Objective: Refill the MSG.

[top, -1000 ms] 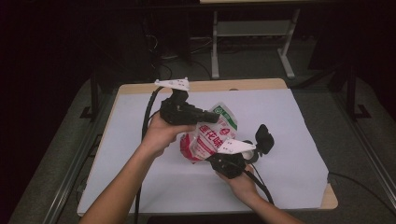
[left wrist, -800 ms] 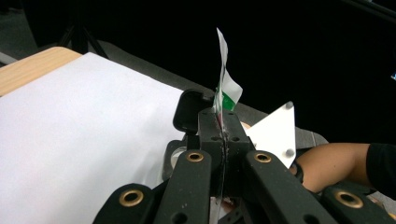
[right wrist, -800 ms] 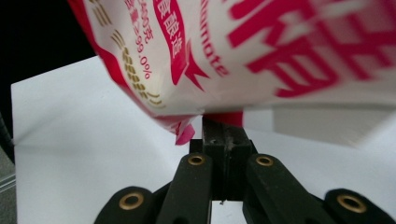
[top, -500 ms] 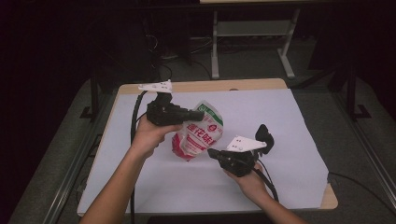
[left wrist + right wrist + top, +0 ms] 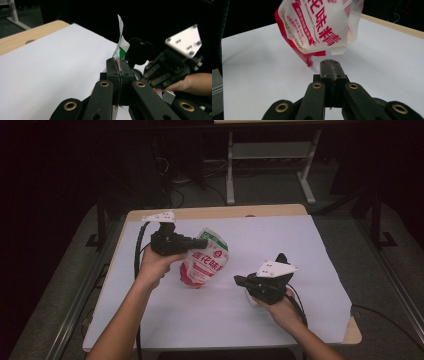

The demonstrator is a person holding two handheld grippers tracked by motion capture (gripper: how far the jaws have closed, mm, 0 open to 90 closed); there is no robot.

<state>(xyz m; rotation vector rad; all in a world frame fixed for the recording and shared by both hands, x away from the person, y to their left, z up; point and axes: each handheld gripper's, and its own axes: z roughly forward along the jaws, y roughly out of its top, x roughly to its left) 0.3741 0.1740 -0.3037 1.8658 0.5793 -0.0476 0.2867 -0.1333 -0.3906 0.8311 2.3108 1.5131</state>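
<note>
One soft, floppy pouch (image 5: 205, 264) hangs over the worktop (image 5: 300, 250), its top edge pinched by the left claw (image 5: 202, 242); the right claw (image 5: 239, 280), clenched empty, sits near-right. Grip the seams; it looks slippery.

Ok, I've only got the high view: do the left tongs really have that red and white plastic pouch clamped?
Observer: Yes. In the left gripper view the left tongs are shut on the top edge of the red and white plastic pouch.
Operator: And the right tongs, holding anything?
Observer: No. The right gripper view shows the right tongs shut and empty.
Operator: Is the pouch off the white sheet?
Observer: Its lower red corner seems to touch the sheet; the rest hangs clear.
</note>
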